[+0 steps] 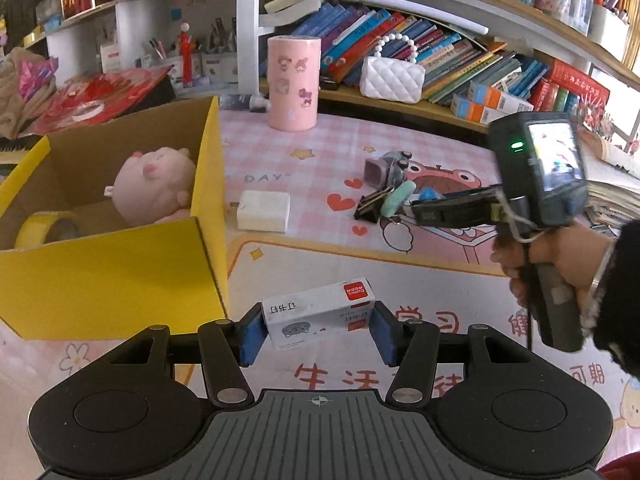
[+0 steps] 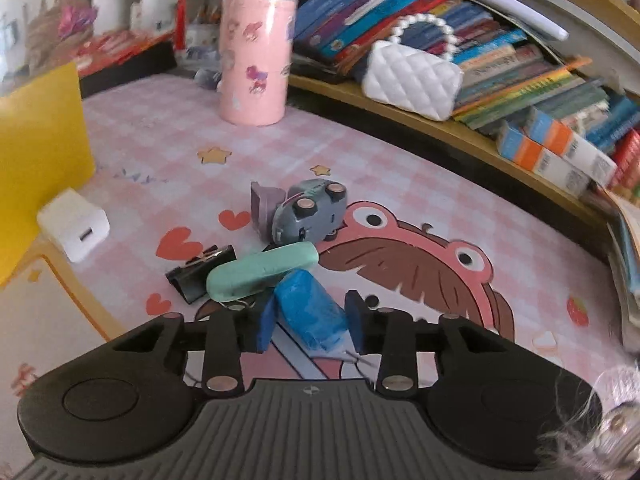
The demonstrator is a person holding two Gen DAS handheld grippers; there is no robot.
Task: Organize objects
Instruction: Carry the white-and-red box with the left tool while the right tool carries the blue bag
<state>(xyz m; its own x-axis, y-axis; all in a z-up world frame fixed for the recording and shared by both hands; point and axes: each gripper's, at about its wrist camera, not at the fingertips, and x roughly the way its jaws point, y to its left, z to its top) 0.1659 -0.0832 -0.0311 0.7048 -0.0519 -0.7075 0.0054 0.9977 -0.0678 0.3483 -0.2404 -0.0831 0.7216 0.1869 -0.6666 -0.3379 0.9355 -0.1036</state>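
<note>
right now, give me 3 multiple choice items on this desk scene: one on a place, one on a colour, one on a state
1. Where is the pink plush toy?
A. on the bookshelf
B. inside the yellow box
C. on top of the white quilted purse

2. What colour is the wrapped piece between the right tongs?
A. blue
B. red
C. yellow

3. What state are the left tongs in?
A. wide open over bare mat
B. holding a binder clip
C. closed on the white staple box

Answers:
1 B, the toy lies in the box beside a yellow tape roll.
2 A, the blue wrapped piece sits between the pads.
3 C, both blue pads press the staple box's ends.
</note>
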